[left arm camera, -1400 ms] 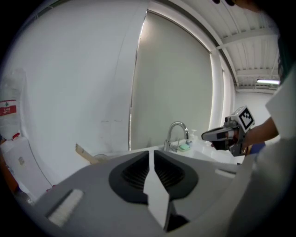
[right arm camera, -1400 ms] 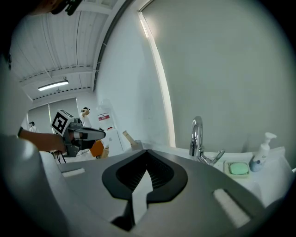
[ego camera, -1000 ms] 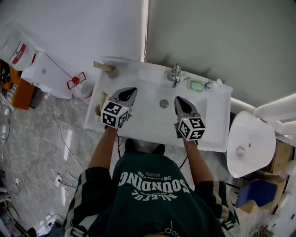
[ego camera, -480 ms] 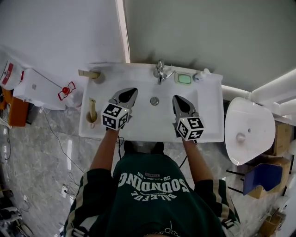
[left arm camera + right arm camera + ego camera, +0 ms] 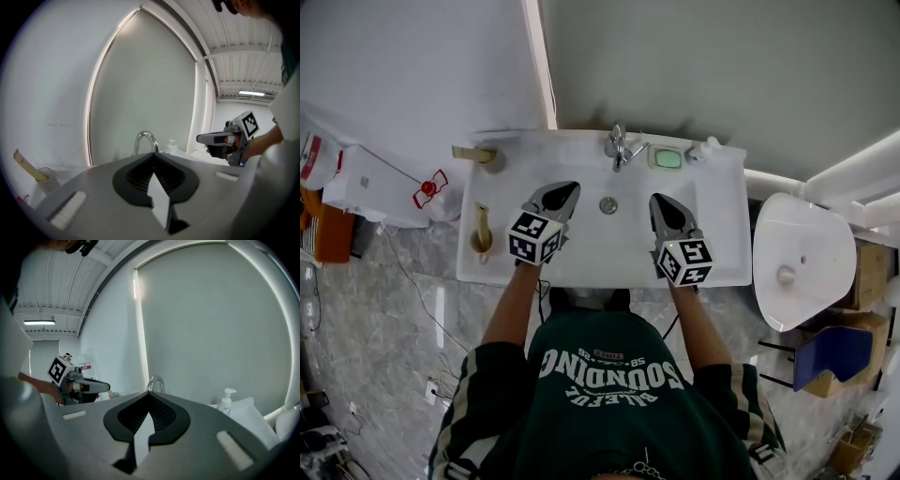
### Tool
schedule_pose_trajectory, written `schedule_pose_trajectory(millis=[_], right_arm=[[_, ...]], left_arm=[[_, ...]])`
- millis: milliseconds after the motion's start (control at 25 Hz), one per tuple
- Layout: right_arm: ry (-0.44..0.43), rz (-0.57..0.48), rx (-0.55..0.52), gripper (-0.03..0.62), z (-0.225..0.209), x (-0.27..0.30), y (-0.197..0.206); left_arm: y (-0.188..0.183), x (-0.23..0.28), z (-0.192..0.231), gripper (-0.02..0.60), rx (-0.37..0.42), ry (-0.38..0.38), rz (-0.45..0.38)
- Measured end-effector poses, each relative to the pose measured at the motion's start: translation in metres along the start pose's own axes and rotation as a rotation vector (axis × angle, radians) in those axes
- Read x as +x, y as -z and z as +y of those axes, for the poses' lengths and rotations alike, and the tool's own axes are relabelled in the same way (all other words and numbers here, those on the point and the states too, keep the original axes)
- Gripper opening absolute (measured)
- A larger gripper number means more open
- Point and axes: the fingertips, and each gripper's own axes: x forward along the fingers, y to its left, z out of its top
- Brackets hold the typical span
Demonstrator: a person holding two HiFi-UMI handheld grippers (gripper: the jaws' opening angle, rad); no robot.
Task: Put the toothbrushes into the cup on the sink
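Note:
A white sink (image 5: 712, 225) stands against the wall, with a chrome faucet (image 5: 617, 148) at its back. A cup (image 5: 492, 160) stands at the sink's back left corner and a wooden toothbrush (image 5: 466, 152) sticks out of it; in the left gripper view the cup (image 5: 47, 177) and toothbrush (image 5: 26, 165) show at the lower left. Another wooden brush (image 5: 479, 228) rests on the sink's left rim. My left gripper (image 5: 561, 195) hovers over the basin left of the drain (image 5: 607, 204), shut and empty. My right gripper (image 5: 665, 207) hovers to the drain's right, shut and empty too.
A green soap (image 5: 667, 158) and a soap dispenser (image 5: 703, 150) sit at the sink's back right. A second white basin (image 5: 795, 262) stands to the right, with cardboard boxes (image 5: 839, 352) beyond it. A white unit (image 5: 366, 178) is at the left.
The sink has slid left in the head view. Over it, both grippers have shifted to the right: the left nearer the drain, the right farther from it. Both stayed shut.

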Motion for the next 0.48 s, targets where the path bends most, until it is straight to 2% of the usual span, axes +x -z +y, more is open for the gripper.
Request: schedule_pose_trajectory(millis=[480], right_arm=[[-0.002, 0.009, -0.006, 0.005, 0.001, 0.0017, 0.0002]], left_arm=[[0.0003, -0.0011, 0.0013, 0.051, 0.004, -0.001, 0.007]])
